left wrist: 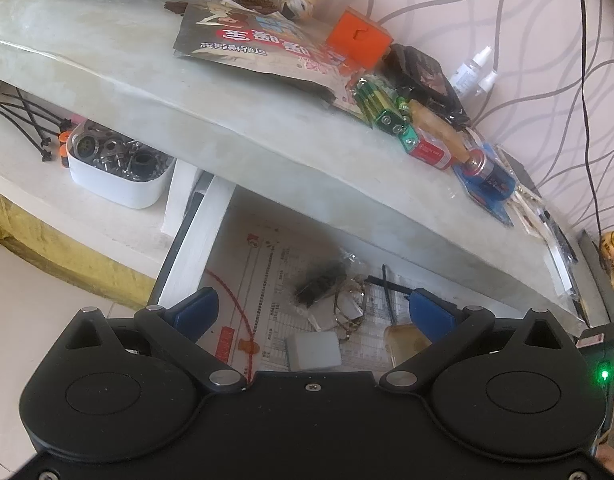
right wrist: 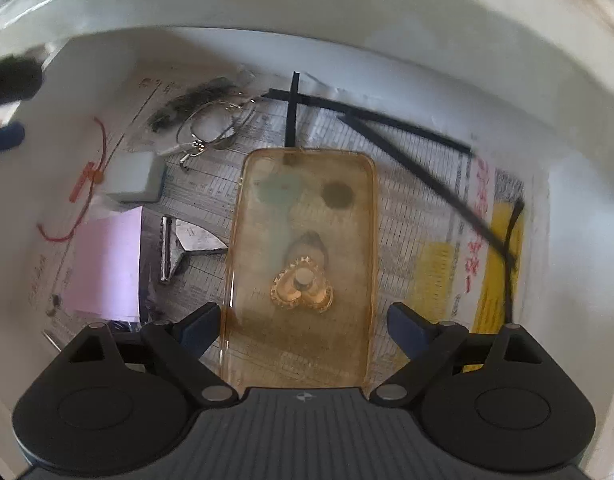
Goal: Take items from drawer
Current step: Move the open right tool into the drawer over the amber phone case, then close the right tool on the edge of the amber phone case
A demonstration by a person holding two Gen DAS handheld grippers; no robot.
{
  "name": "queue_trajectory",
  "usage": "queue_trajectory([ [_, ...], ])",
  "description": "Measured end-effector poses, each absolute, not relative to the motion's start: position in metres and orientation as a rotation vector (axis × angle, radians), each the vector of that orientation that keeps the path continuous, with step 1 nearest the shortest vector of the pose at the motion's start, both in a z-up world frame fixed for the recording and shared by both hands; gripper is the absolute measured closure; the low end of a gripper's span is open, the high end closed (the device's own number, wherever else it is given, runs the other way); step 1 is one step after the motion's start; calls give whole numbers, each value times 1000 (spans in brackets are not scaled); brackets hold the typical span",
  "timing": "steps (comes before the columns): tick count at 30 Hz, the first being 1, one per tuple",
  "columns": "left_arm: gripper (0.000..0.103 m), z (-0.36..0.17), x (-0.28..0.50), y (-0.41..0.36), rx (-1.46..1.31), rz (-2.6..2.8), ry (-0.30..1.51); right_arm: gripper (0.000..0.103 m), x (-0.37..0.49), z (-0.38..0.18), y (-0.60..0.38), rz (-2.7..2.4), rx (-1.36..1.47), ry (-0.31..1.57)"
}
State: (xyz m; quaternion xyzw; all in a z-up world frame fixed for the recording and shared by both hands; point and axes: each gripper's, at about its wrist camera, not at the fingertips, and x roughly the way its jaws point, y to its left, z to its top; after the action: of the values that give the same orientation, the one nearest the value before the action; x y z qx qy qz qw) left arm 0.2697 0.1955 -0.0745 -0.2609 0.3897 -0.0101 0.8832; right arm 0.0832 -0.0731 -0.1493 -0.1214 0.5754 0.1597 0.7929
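The open drawer [left wrist: 195, 248] is lined with printed paper. In it lie a yellowed clear phone case [right wrist: 303, 240] with a small gold toothed ornament [right wrist: 303, 288] on it, a white block [right wrist: 135, 178], a wire key ring [right wrist: 211, 128], black cable ties [right wrist: 387, 128], a metal scraper piece [right wrist: 187, 244] and pink paper [right wrist: 107, 264]. My right gripper [right wrist: 305, 324] points steeply down over the case. Its jaws are open and straddle the case's near end without pressing on it. My left gripper [left wrist: 315, 312] hovers open above the drawer's front, holding nothing, with the white block [left wrist: 313, 350] and the case [left wrist: 407, 340] just ahead.
The desk top [left wrist: 107, 40] overhangs the drawer and carries a snack bag [left wrist: 259, 44], an orange box [left wrist: 359, 38], batteries [left wrist: 383, 108] and dropper bottles [left wrist: 471, 72]. A shelf on the left holds a white tub of metal parts [left wrist: 119, 164]. White drawer walls [right wrist: 579, 240] close in around the right gripper.
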Motion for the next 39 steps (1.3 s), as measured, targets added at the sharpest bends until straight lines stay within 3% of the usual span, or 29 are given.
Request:
queue_trajectory([
  [4,0,-74,270,196,-547,-26,810,17,82,-147,-70,372,-310,1214],
  [11,0,-74,269,198,-557,-33,806,19,80,-143,-79,383,-289,1142],
  [18,0,-74,270,196,-544,-22,810,20,54,-100,-97,392,-168,1069],
  [19,0,-74,270,195,-543,-21,810,30,50,-93,-99,391,-151,1056],
  [20,0,-74,271,195,-541,-19,811,86,48,-88,-101,377,-146,1046],
  [22,0,-74,271,195,-537,-17,812,88,46,-74,-112,395,-57,1044],
  [25,0,-74,271,194,-532,-13,814,86,44,-67,-115,355,-96,1011],
  [27,0,-74,271,193,-528,-10,815,71,51,-78,-115,356,-84,1064],
  [28,0,-74,271,193,-528,-9,815,45,53,-84,-114,357,-83,1089],
  [29,0,-74,271,193,-528,-8,815,27,55,-91,-108,365,-106,1104],
  [34,0,-73,269,194,-533,-12,814,26,69,-117,-83,393,-140,1208],
  [37,0,-75,269,194,-535,-13,812,9,73,-129,-63,409,-239,1261],
  [39,0,-75,269,193,-537,-17,812,9,70,-138,-51,404,-348,1267],
])
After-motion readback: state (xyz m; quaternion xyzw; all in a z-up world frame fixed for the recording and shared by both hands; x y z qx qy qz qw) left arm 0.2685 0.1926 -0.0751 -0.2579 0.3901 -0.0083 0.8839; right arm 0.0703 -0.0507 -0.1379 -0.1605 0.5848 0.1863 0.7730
